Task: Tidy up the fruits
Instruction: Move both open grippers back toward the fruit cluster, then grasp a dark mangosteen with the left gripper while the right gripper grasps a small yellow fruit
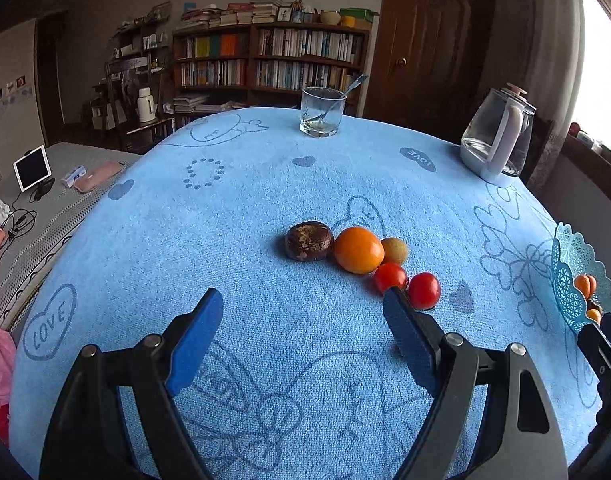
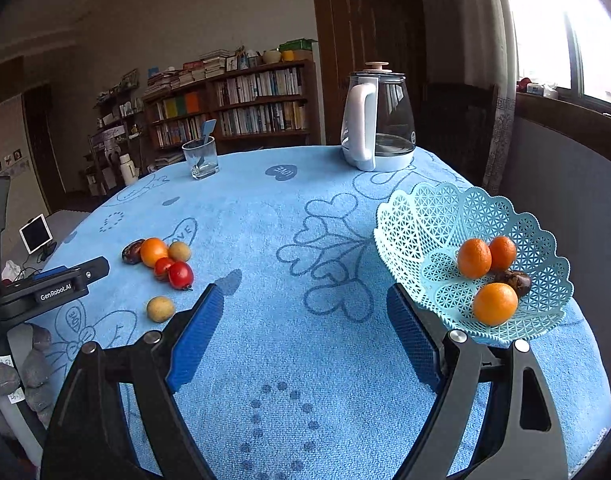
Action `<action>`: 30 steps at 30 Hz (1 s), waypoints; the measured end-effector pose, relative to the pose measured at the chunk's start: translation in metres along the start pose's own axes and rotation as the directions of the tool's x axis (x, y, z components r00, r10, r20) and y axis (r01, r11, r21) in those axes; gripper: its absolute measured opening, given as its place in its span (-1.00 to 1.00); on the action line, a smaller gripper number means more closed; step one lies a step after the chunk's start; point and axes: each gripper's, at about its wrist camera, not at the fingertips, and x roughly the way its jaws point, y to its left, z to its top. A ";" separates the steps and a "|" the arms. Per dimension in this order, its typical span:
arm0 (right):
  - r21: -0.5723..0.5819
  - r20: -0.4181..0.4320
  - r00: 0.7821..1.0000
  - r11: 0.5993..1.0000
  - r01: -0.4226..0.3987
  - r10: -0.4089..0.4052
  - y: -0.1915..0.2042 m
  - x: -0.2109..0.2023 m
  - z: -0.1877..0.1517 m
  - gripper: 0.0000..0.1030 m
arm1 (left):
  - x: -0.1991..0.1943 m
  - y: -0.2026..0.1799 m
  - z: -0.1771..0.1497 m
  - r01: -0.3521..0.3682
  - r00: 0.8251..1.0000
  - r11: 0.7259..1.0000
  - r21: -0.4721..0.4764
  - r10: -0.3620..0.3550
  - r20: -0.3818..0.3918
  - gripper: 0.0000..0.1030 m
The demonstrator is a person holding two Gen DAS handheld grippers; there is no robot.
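Just beyond the left gripper's (image 1: 303, 306) spread, empty fingers lie five fruits (image 1: 357, 250), one apparently touching.

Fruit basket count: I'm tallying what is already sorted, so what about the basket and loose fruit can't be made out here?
- Left wrist view: the basket is cut off by the right edge; only slivers of fruit show.
- Right wrist view: the dark fruit in the basket is partly hidden behind the oranges.
- Left wrist view: the lone yellowish fruit does not appear.
- Right wrist view: the left gripper shows only its side; its jaws are hidden.
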 end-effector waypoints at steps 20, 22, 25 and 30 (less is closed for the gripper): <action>0.025 -0.125 0.984 0.991 -0.128 0.130 0.012 0.024 -0.007 0.65 | 0.078 0.009 0.037 0.011 0.992 0.998 0.068 -0.002 -0.128 0.22; 0.035 -0.138 0.980 0.990 -0.139 0.143 0.012 0.027 -0.008 0.65 | 0.080 0.009 0.039 0.038 0.991 0.997 0.061 -0.029 -0.131 0.15; 0.048 -0.157 0.975 0.987 -0.151 0.157 0.012 0.030 -0.008 0.65 | 0.082 0.010 0.038 0.071 0.989 0.996 0.048 -0.064 -0.137 0.08; 0.070 -0.188 0.964 0.982 -0.178 0.188 0.014 0.036 -0.008 0.65 | 0.085 0.013 0.037 0.121 0.983 0.992 0.023 -0.117 -0.140 -0.05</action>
